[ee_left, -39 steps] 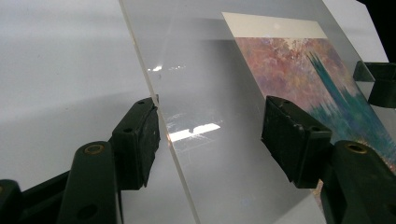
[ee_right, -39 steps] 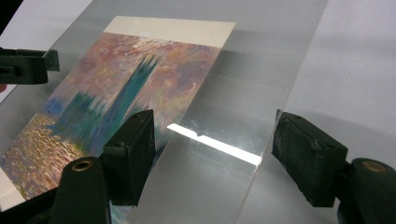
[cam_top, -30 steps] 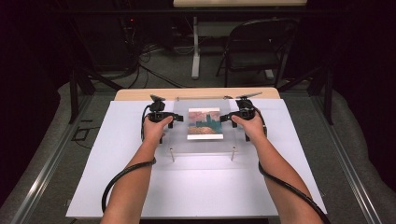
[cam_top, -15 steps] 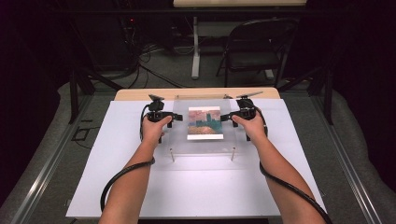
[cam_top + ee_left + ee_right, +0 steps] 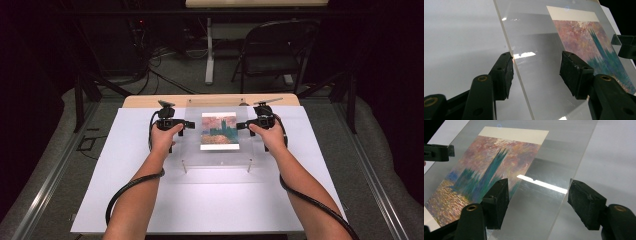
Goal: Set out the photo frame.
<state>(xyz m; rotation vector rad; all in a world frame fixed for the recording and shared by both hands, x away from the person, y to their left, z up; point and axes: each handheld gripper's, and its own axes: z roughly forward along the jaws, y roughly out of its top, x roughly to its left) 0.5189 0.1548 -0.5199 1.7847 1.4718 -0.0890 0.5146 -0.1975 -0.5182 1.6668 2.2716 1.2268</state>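
Observation:
A clear acrylic sheet (image 5: 220, 157) stands on short posts above the white table, with a painted print (image 5: 219, 130) of towers under a pink sky in its middle. My left gripper (image 5: 187, 123) is at the sheet's left edge and my right gripper (image 5: 241, 125) at its right edge. In the left gripper view the sheet's edge (image 5: 509, 47) runs between the jaws, which stand wide apart, and the left gripper (image 5: 536, 60) is open. In the right gripper view the right gripper (image 5: 537, 185) is also open, astride the sheet (image 5: 564, 150) beside the print (image 5: 491, 162).
The white board (image 5: 210, 200) covers a wooden table (image 5: 150, 100). Small posts (image 5: 184, 167) carry the sheet's near corners. A folding chair (image 5: 275, 50) and floor cables (image 5: 165, 65) lie beyond the table. Black cables trail from both grippers along the forearms.
Both hands have shifted only slightly at the sheet's side edges. The sheet and the print stay where they were.

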